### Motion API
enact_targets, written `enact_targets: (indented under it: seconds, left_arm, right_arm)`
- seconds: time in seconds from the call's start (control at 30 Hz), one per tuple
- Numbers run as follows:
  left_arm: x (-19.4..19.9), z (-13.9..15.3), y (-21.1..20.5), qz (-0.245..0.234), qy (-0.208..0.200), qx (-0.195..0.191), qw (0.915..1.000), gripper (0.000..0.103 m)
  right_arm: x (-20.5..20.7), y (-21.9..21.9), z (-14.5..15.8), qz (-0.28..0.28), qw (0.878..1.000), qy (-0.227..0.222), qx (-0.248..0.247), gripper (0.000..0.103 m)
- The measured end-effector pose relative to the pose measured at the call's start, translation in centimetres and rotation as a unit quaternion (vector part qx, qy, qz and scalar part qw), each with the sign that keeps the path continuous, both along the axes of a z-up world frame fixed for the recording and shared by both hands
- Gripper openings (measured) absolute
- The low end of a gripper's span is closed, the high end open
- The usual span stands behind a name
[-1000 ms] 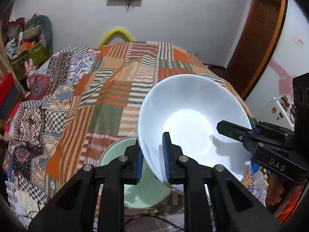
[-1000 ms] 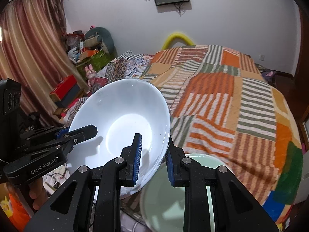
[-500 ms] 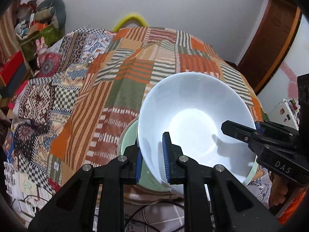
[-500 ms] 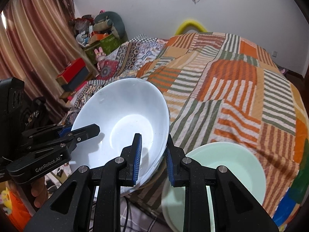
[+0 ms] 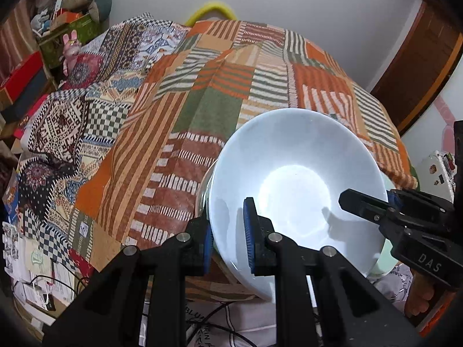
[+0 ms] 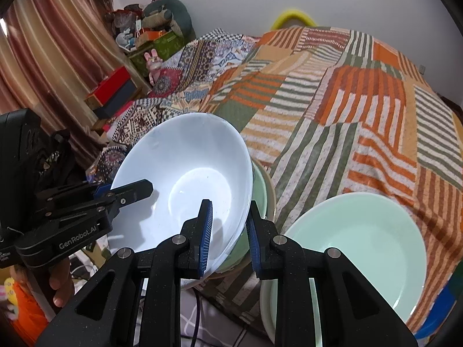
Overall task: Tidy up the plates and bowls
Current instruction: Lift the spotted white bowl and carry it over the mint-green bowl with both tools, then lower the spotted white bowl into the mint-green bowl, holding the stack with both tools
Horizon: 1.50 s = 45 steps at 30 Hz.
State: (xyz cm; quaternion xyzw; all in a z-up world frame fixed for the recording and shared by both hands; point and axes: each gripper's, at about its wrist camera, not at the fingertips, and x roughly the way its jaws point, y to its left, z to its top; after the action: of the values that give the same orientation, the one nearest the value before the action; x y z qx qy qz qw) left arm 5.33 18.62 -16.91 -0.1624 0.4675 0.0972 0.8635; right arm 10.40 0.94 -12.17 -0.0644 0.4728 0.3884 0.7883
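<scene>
Since a second ago we have lowered the white bowl (image 5: pixel 295 190) toward the near edge of the bed (image 5: pixel 220 92); it now hangs over a pale green bowl (image 6: pixel 260 185) there, which shows just past its right rim in the right wrist view, and we cannot tell whether the two touch. Our left gripper (image 5: pixel 228 231) has its jaws clamped on the bowl's near-left rim, one blue pad inside the bowl and one outside. Our right gripper (image 6: pixel 228 231) has its jaws closed on the opposite rim in the same way, so the bowl is carried between both, tilted with its opening toward us. Just right of the stacked pair, a pale green plate (image 6: pixel 361 243) lies flat on the striped patchwork blanket (image 6: pixel 361 110) at the bed's near edge. A hand (image 6: pixel 59 283) grips the left gripper's handle at lower left.
</scene>
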Motion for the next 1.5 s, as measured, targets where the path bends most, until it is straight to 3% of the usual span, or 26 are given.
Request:
enact_targets:
  seconds: [0.63,1.17,1.5]
  left_arm:
    - [0.9,-3.6,1.2,0.014,0.041,0.004,0.9991,0.017]
    - [0.9,-3.6,1.3,0.017,0.041,0.009,0.9990,0.017]
    - [-0.4,-0.9,2.1,0.030,0.009,0.016,0.9994,0.022]
  right_arm:
    - [0.1,0.9,-1.8,0.011,1.000,0.015,-0.025,0.021]
    - [0.0,1.4,-2.0,0.024,0.999,-0.009,-0.038,0.024]
    - [0.2,-0.3,0.6,0.007,0.999,-0.047,-0.020,0.027]
